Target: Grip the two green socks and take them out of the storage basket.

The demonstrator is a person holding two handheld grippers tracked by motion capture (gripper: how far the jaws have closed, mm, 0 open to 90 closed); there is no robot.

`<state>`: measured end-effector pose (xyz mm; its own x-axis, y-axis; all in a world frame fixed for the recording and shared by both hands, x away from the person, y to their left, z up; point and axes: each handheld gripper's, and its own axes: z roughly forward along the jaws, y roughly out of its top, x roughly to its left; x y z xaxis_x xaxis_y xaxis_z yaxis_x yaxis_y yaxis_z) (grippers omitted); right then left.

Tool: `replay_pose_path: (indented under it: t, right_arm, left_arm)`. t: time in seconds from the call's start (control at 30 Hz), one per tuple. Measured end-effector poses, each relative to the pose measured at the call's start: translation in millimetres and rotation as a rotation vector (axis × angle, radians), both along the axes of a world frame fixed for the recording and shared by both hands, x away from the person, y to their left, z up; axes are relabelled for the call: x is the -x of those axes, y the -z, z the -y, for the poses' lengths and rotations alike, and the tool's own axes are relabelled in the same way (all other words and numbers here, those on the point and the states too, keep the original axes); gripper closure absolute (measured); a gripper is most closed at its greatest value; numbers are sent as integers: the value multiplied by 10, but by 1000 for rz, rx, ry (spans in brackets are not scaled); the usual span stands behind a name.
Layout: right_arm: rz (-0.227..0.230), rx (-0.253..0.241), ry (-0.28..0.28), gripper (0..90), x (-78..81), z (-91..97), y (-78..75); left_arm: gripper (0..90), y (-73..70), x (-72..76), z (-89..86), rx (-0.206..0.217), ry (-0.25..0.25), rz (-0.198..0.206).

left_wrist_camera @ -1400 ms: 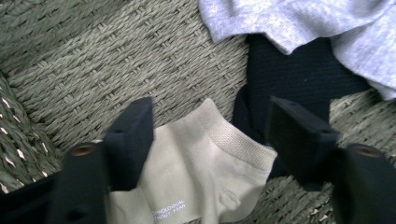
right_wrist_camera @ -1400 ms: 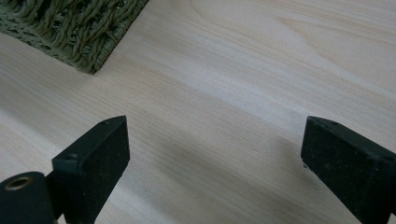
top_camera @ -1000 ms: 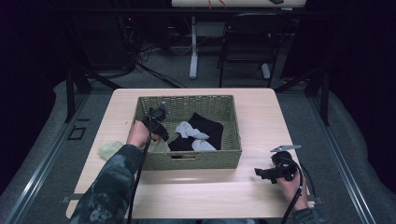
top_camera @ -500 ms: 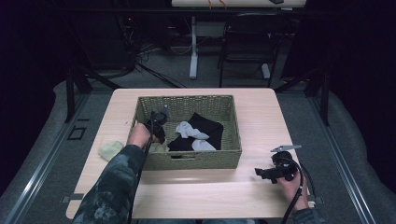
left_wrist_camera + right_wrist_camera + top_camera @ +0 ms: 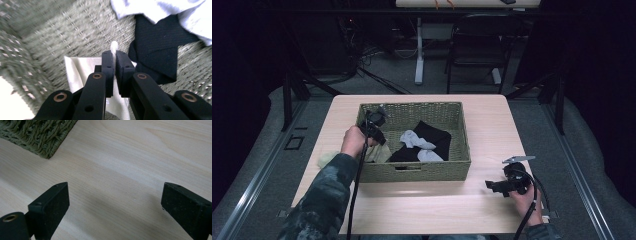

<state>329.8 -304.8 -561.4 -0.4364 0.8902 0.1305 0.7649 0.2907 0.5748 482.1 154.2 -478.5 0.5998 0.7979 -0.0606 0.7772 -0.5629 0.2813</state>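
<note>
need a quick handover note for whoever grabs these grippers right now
Left gripper: shut on a fold of the cream cloth, in the left end of the wicker basket; its jaws have just been closing on it.
Right gripper: open, holding nothing, over the bare table right of the basket.
In the basket: black cloth and white cloth. A pale cloth lies on the table left of the basket.
Done: cream cloth gripped.
Left: probably lift it out, then the other cloths.
</note>
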Motion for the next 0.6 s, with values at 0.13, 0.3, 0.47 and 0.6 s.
replay_pose_path:
  t: [0.13, 0.3, 0.47, 0.6]
  right_arm:
    - [0, 1, 0, 74, -15, -12, 9]
    - [-2, -3, -5, 75, -11, -18, 10]
    - [-3, -5, -5, 75, -13, -19, 11]
    - [-1, -4, -7, 75, -14, -22, 19]
  left_arm:
    - [859, -178, 41, -10, 21, 6, 41]
    - [860, -319, 68, -19, 32, 13, 72]
    - [861, -487, 97, -21, 43, 22, 102]
    - [860, -660, 132, -13, 51, 37, 137]
